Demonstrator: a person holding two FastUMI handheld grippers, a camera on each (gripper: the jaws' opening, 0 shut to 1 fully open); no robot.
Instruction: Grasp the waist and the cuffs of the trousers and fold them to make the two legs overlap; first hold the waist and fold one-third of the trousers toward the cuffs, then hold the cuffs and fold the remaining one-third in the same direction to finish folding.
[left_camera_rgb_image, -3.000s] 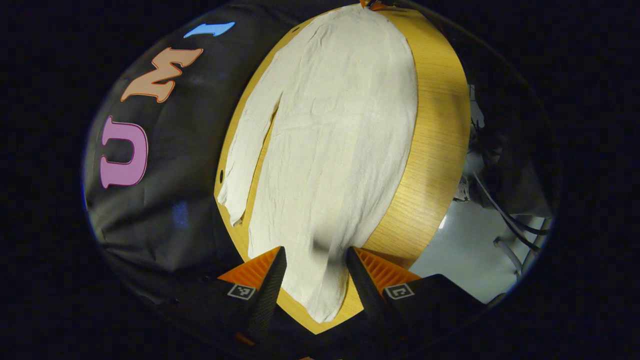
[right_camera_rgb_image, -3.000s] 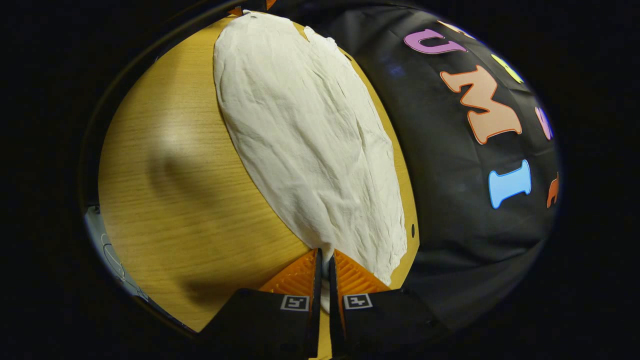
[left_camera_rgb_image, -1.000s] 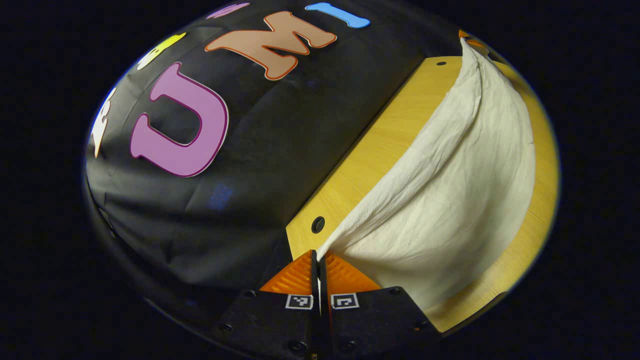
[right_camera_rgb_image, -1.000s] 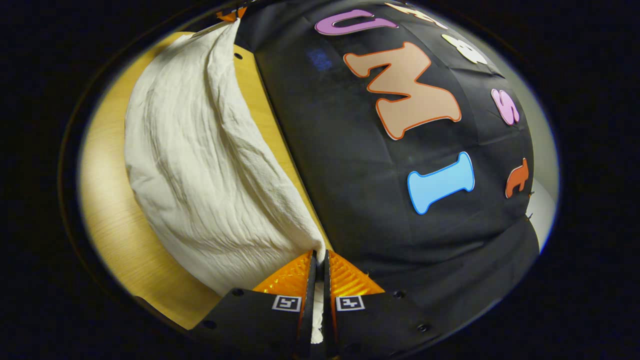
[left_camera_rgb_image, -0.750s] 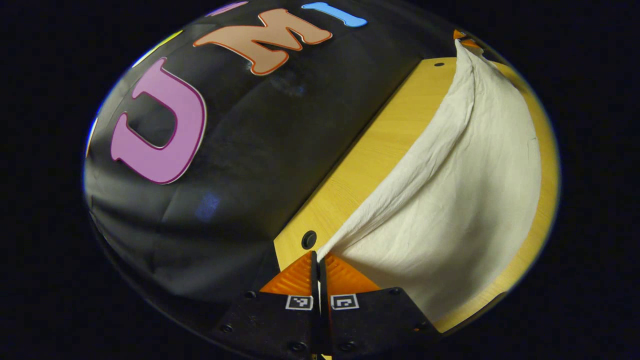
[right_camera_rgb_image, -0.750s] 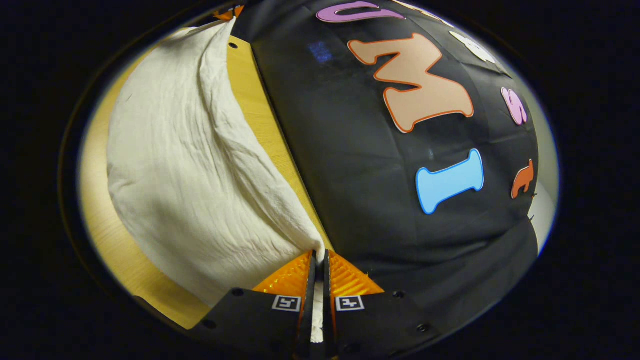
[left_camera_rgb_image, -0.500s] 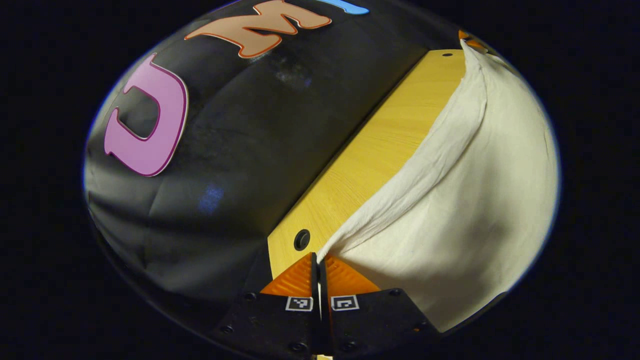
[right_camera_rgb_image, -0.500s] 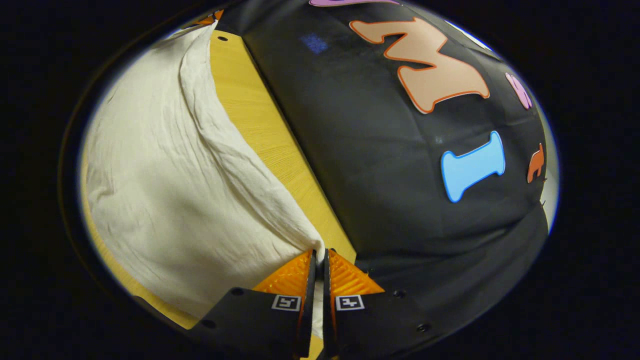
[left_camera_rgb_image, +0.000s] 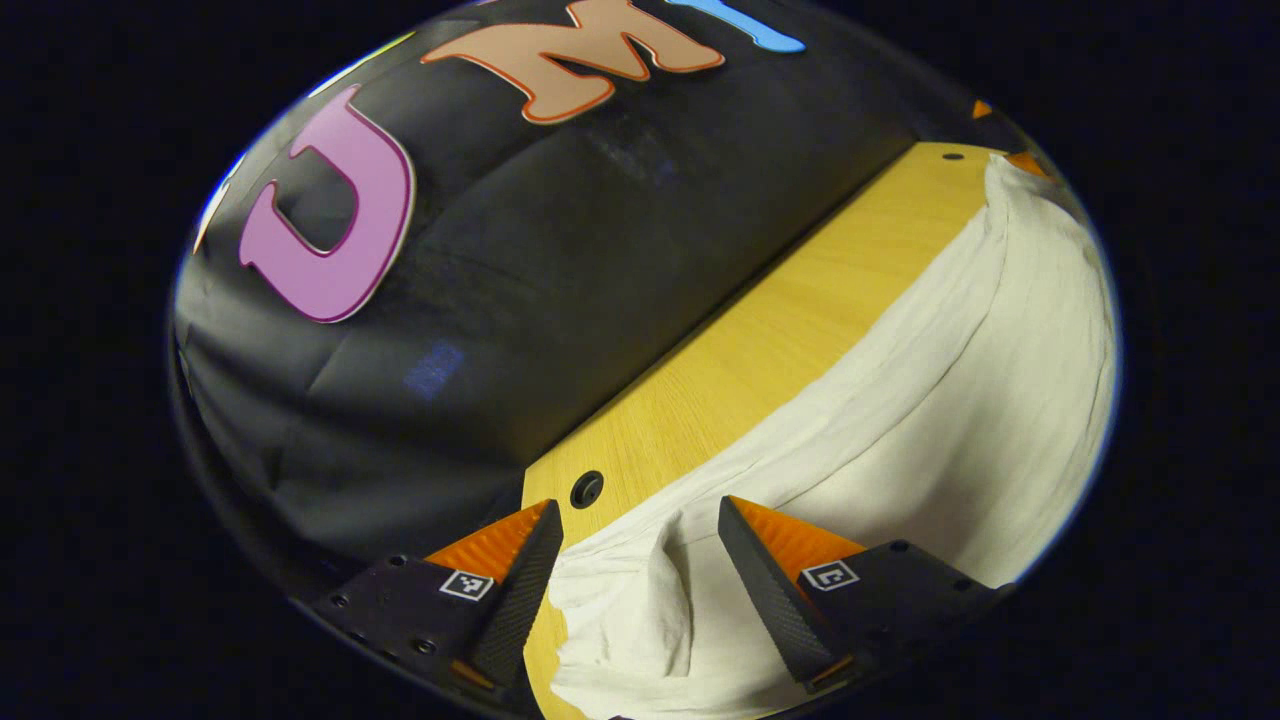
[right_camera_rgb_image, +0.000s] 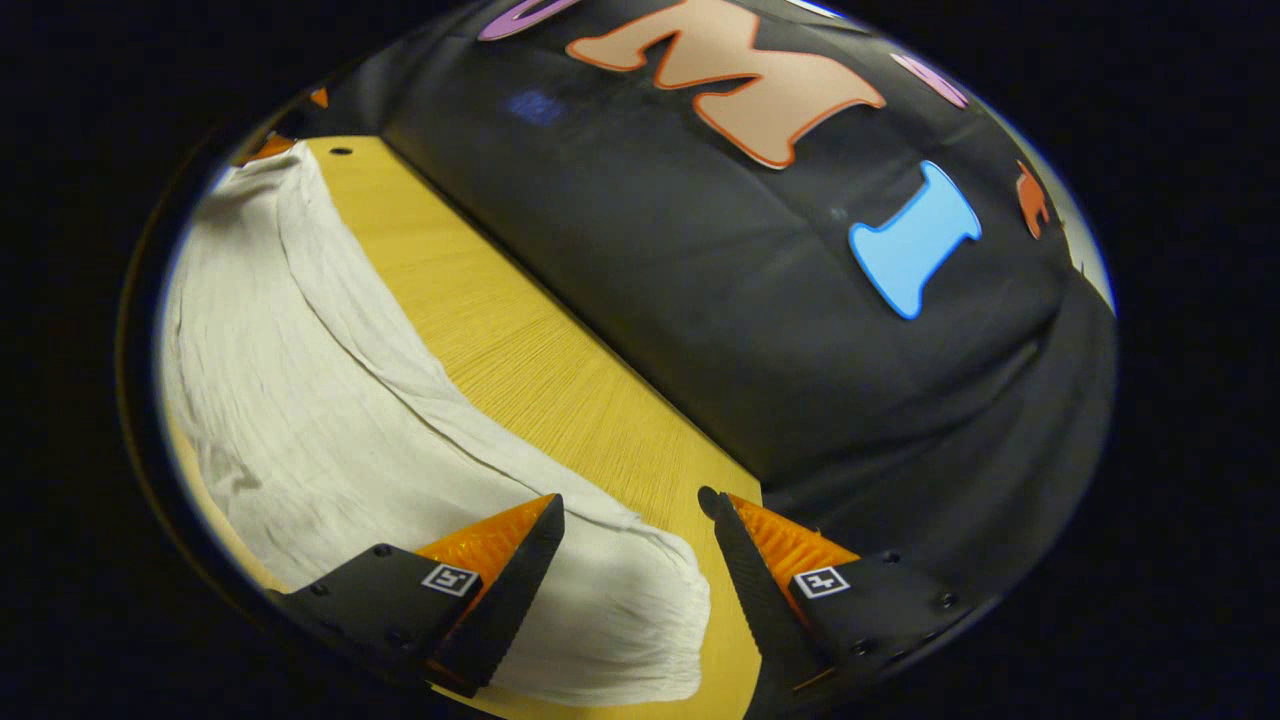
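Note:
The cream trousers lie folded lengthwise on the wooden table, one leg over the other. My left gripper stands open just above one end of them, where the cloth lies bunched between the fingers without being pinched. In the right gripper view the trousers stretch away along the table. Their near end lies flat, with its gathered edge under my right gripper, which is open. Far off at the trousers' other end in each view a bit of the opposite gripper peeks out.
The black booth wall runs along the table's far edge, close to the trousers. A round hole sits in the table corner beside my left gripper, another hole at the far corner. A bare strip of wood lies between trousers and wall.
Both grippers were shut on the lifted ends of the trousers half a second ago; both have opened and the cloth has dropped onto the table, lying flat over the lower leg.

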